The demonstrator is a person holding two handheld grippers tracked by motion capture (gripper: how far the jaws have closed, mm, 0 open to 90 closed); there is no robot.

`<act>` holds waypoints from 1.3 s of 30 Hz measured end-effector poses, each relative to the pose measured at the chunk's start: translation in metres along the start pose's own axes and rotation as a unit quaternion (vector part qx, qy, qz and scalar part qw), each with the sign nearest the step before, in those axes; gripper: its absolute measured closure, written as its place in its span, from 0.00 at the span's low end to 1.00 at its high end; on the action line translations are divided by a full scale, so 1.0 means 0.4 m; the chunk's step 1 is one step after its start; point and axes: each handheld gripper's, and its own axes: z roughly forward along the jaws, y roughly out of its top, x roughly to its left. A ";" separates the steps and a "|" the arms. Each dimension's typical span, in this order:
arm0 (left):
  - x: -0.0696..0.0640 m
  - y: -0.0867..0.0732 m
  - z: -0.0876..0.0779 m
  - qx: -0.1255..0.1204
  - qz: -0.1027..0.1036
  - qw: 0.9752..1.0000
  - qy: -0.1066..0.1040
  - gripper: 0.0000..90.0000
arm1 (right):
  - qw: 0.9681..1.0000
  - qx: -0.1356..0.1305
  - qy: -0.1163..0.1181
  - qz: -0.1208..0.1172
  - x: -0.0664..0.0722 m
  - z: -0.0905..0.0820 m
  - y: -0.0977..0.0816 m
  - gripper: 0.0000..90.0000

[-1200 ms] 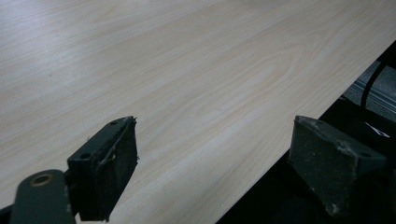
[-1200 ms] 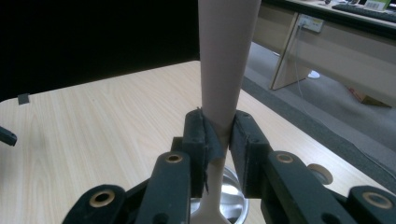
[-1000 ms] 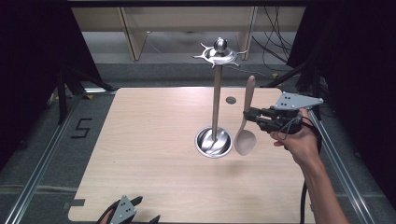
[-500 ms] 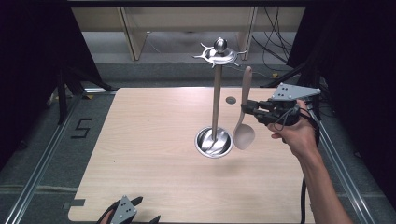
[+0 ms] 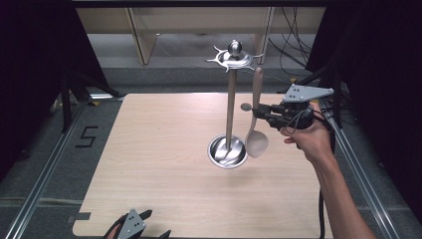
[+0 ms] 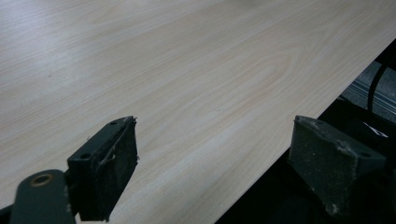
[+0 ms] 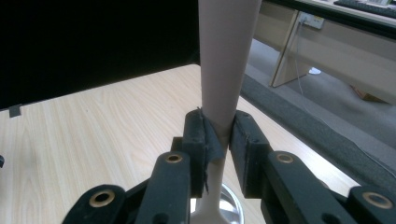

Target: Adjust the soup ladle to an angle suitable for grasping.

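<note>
At the right middle of the bench, just right of the stand: 1 pale spoon, held upright, bowl down, handle tip up, clear of the board.

Right tool: your jaws are closed on the spoon's handle at its narrow neck, as the right gripper view shows, pads pressed to either side, the wide handle rising above them.

Stand: 1 chrome post on a round dish base, with a hooked crown at the top. The spoon hangs beside the post, its bowl just over the right rim of the base; the handle tip sits a little below and right of the crown.

Left tool: at the near edge of the bench, jaws wide apart, holding nothing; its own view looks across bare wood.

Step in hand, by my reading: carrying the spoon up to hang it on the stand. Next move calls for you to raise the handle tip to the level of a hook, swing it in leftward, and seat it before you loosen the jaws. Whether the tip has a hanging hole can't be told.
</note>
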 end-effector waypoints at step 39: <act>-0.004 0.001 0.001 0.000 -0.004 1.000 -0.005 0.17 | 1.000 -0.007 -0.001 0.022 0.009 0.047 0.007 0.78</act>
